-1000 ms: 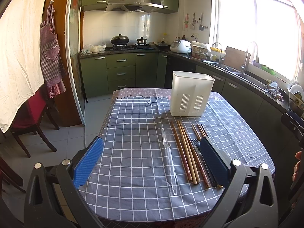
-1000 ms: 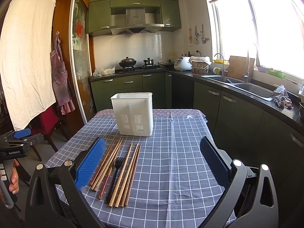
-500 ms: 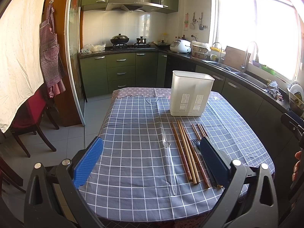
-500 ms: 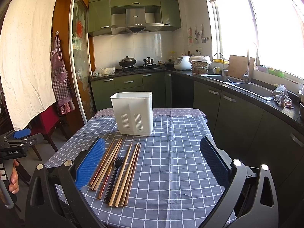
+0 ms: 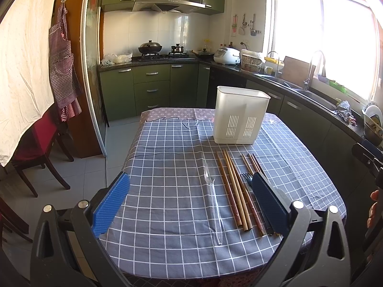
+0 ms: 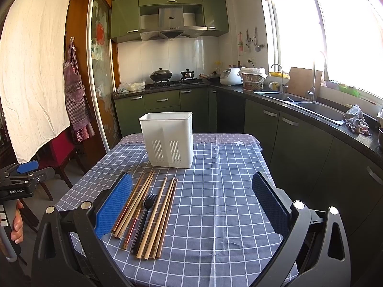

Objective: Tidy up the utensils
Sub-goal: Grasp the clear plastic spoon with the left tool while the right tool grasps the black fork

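Note:
A white slotted utensil holder [image 5: 241,115] [image 6: 169,139] stands upright at the far middle of the table. In front of it lie several wooden chopsticks [image 5: 233,190] [image 6: 153,211], a black plastic fork [image 5: 249,182] [image 6: 143,217] among them, and a clear plastic spoon [image 5: 213,198] to their left. My left gripper [image 5: 191,202] hovers open over the near table edge, the spoon between its blue pads and the fork by its right pad. My right gripper [image 6: 191,203] is open too, its left pad beside the chopsticks.
The table wears a blue checked cloth [image 5: 172,167] [image 6: 220,191]. Green cabinets and a counter with a sink [image 6: 318,110] run along the right and far walls. A red chair [image 5: 40,141] stands to the left. A hand [image 6: 15,224] holds the other gripper at the left edge.

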A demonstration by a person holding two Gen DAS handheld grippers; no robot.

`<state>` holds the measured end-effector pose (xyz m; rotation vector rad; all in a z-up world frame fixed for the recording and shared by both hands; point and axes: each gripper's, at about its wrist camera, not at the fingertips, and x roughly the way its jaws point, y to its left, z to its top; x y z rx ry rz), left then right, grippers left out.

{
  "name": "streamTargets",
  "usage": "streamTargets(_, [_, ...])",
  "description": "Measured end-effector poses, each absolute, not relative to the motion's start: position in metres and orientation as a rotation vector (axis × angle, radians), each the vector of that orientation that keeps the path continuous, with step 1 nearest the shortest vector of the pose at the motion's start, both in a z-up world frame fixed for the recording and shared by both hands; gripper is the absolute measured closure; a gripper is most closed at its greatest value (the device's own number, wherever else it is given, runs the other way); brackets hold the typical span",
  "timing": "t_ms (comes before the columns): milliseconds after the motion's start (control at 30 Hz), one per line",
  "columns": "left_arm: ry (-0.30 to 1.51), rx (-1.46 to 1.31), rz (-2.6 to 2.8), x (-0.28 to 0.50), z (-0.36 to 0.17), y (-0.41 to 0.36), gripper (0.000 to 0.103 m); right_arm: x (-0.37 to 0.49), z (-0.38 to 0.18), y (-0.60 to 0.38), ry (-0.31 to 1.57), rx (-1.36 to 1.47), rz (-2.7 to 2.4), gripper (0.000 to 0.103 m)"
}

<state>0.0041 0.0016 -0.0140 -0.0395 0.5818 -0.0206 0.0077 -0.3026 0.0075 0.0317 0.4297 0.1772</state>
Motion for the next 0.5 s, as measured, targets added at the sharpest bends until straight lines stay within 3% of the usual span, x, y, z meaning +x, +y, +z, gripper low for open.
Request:
streamTargets(333, [0.664,-0.031,-0.069,0.027,-0.021,-0.008,0.006,0.029,0.002,-0.311,0.470,0.000,0.117,0.004])
streamTargets(500, [0.776,-0.011,-0.092,0.058,-0.028,-0.023,0.006,0.074,-0.017,-0.317,0.647,-0.029,0.199,0.004])
